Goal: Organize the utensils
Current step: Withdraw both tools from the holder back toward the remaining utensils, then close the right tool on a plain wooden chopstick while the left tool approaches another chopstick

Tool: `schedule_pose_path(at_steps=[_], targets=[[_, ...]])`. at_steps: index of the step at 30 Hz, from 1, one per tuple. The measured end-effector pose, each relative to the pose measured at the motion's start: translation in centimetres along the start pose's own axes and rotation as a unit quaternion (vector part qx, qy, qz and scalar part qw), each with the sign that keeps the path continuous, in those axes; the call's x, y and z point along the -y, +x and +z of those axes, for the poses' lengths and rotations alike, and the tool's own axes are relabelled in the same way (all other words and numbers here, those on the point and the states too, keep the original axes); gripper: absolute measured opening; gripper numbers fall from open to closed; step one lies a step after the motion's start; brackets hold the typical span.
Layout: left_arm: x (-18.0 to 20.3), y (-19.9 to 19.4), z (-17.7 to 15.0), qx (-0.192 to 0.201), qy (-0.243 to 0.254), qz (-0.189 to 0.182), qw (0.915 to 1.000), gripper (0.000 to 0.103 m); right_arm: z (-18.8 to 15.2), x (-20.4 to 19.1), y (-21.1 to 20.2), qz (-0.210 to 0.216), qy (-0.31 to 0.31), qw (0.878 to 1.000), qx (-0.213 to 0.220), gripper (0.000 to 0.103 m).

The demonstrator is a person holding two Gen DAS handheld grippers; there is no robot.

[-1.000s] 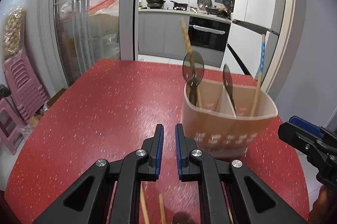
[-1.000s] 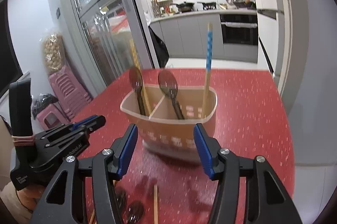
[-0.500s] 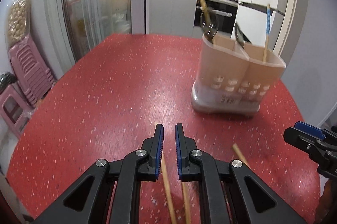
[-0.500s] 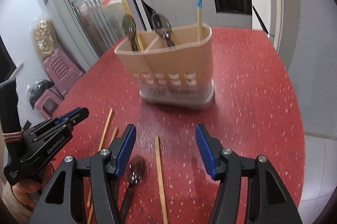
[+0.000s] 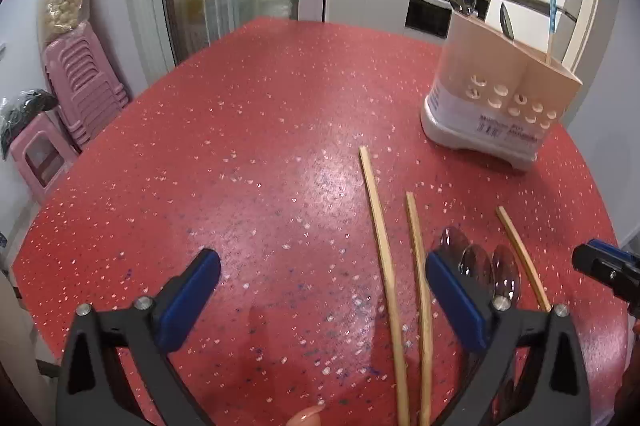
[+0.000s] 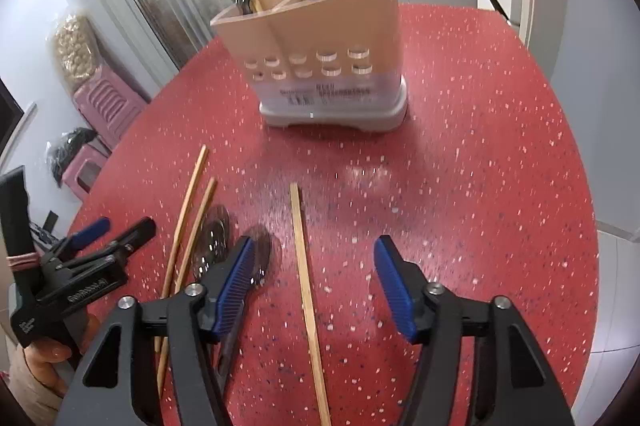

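A beige utensil holder (image 5: 500, 106) (image 6: 324, 54) stands on the red table, with two spoons and some chopsticks upright in it. Three wooden chopsticks (image 5: 380, 246) (image 6: 306, 286) and a cluster of dark spoons (image 5: 476, 266) (image 6: 216, 238) lie loose nearer me. My left gripper (image 5: 322, 262) hangs low over the table. Its jaws are opening wide, and two chopsticks lie beneath the gap, untouched. My right gripper (image 6: 316, 246) is also opening, with the single chopstick lying between its jaws but not pressed. Its left finger covers part of the spoons.
The speckled red table (image 5: 240, 166) curves away to an edge on the right. Pink plastic stools (image 5: 80, 86) are stacked left of it by glass doors. A kitchen lies behind the holder. A person's hand (image 6: 48, 350) holds the left gripper (image 6: 124, 226).
My left jaws went from shut to wide open. Both grippers sank toward the table and tilted down, bringing the loose chopsticks and spoons into view. The right jaws widened slightly.
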State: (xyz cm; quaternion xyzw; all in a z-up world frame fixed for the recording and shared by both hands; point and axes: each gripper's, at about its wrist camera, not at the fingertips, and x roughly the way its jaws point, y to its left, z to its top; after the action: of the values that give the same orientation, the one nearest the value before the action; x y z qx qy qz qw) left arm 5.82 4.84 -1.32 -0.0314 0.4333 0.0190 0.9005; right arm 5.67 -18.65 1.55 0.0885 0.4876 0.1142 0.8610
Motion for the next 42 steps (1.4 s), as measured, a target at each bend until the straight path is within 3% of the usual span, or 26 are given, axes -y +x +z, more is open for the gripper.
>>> schedule_pose_path(at_steps=[5, 17, 24, 42], targets=[[-0.7, -0.1, -0.2, -0.013, 0.004, 0.012, 0.9998, 0.103, -1.0, -0.3, 0.8, -0.010, -0.004, 1.000, -0.022, 0.069], [-0.6, 2.4, -0.3, -0.052, 0.014, -0.005, 0.9985, 0.103, -2.2, -1.1, 2.4, -0.040, -0.027, 0.996, -0.069, 0.069], [-1.2, 4.3, 0.4, -0.073, 0.007, -0.008, 0.9973, 0.103, -2.2, -1.3, 2.8, -0.048, -0.041, 0.995, -0.076, 0.069], [1.4, 7.3, 2.2, -0.089, 0.043, -0.006, 0.9951, 0.103, -0.9, -3.1, 4.7, -0.095, -0.099, 0.986, -0.089, 0.069]])
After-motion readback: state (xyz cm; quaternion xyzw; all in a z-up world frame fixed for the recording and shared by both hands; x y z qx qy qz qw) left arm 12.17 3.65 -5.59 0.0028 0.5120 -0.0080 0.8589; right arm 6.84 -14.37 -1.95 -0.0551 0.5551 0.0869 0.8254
